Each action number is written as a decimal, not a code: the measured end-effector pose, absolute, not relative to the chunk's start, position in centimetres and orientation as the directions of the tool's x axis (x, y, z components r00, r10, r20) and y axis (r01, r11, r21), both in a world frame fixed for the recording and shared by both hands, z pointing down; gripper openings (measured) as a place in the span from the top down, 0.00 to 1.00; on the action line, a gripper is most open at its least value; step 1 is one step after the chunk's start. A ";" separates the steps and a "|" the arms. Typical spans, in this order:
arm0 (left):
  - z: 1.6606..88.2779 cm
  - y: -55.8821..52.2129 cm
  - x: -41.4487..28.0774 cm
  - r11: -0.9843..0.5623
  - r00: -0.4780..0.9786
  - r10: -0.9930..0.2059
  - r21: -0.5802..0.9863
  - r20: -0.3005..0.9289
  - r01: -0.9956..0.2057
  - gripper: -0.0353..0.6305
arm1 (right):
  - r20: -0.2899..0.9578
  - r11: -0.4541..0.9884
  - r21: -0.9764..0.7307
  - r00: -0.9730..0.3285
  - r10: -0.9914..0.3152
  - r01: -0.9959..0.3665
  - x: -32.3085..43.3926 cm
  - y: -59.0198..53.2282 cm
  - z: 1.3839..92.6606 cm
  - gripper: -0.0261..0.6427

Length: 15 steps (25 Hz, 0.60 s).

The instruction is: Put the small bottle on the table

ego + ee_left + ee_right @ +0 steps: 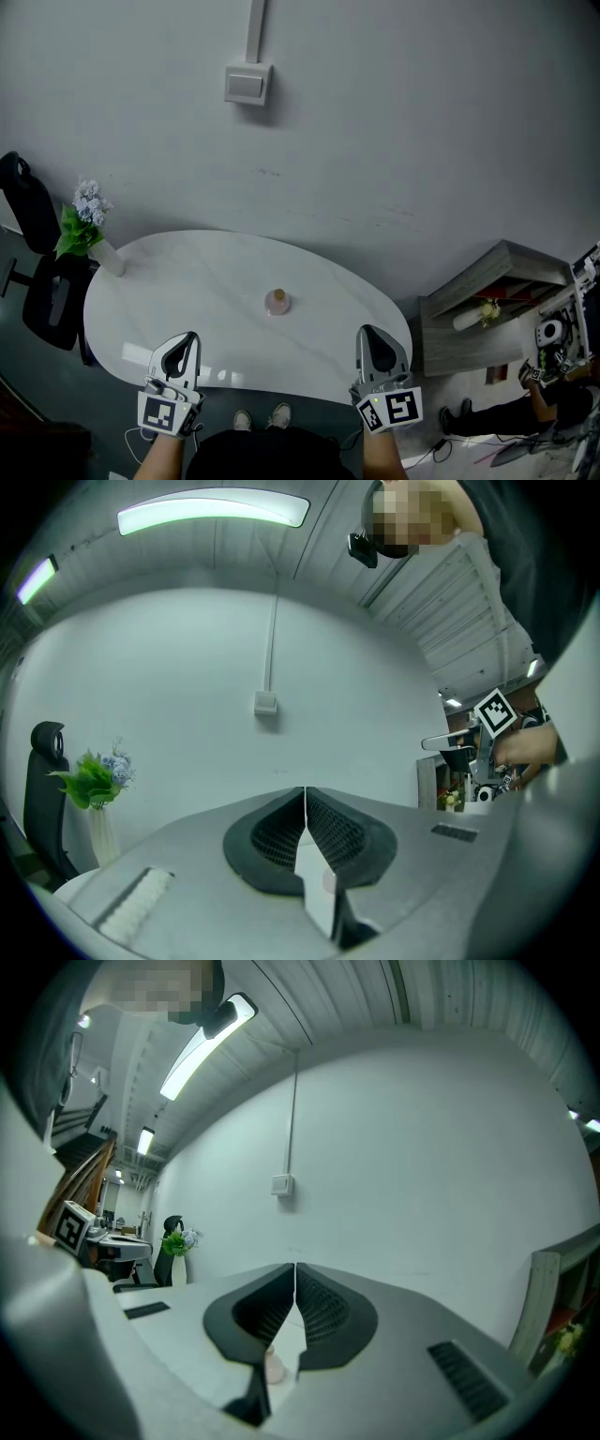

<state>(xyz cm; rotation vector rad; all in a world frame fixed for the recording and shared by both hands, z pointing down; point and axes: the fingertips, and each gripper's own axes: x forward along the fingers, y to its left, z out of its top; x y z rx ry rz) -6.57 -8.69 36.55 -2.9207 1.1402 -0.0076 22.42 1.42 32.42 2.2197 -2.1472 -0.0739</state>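
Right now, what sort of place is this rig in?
Likely an office or lab room: a white oval marble-look table stands against a plain grey wall, a black office chair sits at its end, and a white wall switch is mounted above.

Left gripper [305,792]: my jaws are shut, tips meeting just below and right of the wall switch [266,702]. Vase of flowers [97,797] sits low, left of the switch. Black chair [42,785] is further left. Ceiling light [214,512] is high above the switch.
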 end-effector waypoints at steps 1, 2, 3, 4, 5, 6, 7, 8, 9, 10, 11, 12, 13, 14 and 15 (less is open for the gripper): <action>36.6 -8.7 -6.6 -0.734 0.734 -0.679 -0.006 0.003 -0.679 0.93 | 0.001 -0.031 0.072 0.031 -1.000 -0.997 22.4 1.3 32.4 0.94; 36.6 -8.7 -6.7 -0.733 0.733 -0.680 -0.004 0.002 -0.680 0.93 | 0.000 -0.029 0.074 0.029 -1.000 -0.997 22.3 1.3 32.3 0.95; 36.6 -8.7 -6.7 -0.732 0.732 -0.682 -0.003 0.001 -0.682 0.93 | 0.000 -0.028 0.075 0.028 -1.000 -0.997 22.3 1.2 32.3 0.95; 36.5 -8.8 -6.8 -0.730 0.730 -0.683 -0.002 0.000 -0.683 0.93 | 0.000 -0.028 0.075 0.028 -1.000 -0.997 22.2 1.2 32.3 0.95; 36.5 -8.9 -6.9 -0.728 0.728 -0.685 0.000 -0.001 -0.685 0.93 | 0.000 -0.028 0.076 0.028 -1.000 -0.997 22.2 1.1 32.3 0.95; 36.5 -9.0 -7.0 -0.726 0.726 -0.688 0.001 -0.002 -0.688 0.93 | 0.001 -0.027 0.076 0.027 -1.000 -0.997 22.2 0.9 32.3 0.95; 36.4 -9.1 -7.1 -0.724 0.724 -0.690 0.000 -0.004 -0.690 0.93 | 0.001 -0.025 0.076 0.025 -1.000 -0.997 22.1 0.8 32.3 0.95; 36.4 -9.2 -7.3 -0.722 0.722 -0.692 -0.002 -0.006 -0.692 0.93 | 0.000 -0.023 0.077 0.023 -1.000 -0.997 22.1 0.7 32.2 0.95; 36.3 -9.3 -7.4 -0.720 0.720 -0.694 -0.004 -0.007 -0.694 0.93 | -0.001 -0.020 0.077 0.020 -1.000 -0.997 22.0 0.5 32.2 0.95; 36.3 -9.3 -7.5 -0.718 0.718 -0.696 -0.005 -0.009 -0.696 0.93 | -0.002 -0.017 0.077 0.017 -1.000 -0.997 21.9 0.4 32.2 0.95; 36.3 -9.3 -7.6 -0.716 0.716 -0.698 -0.004 -0.009 -0.698 0.93 | -0.003 -0.015 0.077 0.014 -1.000 -0.997 21.8 0.3 32.2 0.95; 36.4 -9.3 -7.7 -0.715 0.715 -0.699 -0.003 -0.009 -0.699 0.93 | -0.003 -0.012 0.077 0.012 -1.000 -0.997 21.6 0.2 32.2 0.95; 36.4 -9.3 -7.7 -0.714 0.714 -0.700 -0.003 -0.008 -0.700 0.93 | -0.004 -0.010 0.077 0.010 -1.000 -0.997 21.5 0.2 32.2 0.95; 36.5 -9.3 -7.8 -0.714 0.714 -0.700 -0.003 -0.006 -0.700 0.93 | -0.004 -0.009 0.077 0.009 -1.000 -0.997 21.5 0.1 32.2 0.95; 36.5 -9.3 -7.8 -0.714 0.714 -0.700 -0.003 -0.006 -0.700 0.93 | -0.004 -0.008 0.077 0.008 -1.000 -0.997 21.5 0.0 32.2 0.95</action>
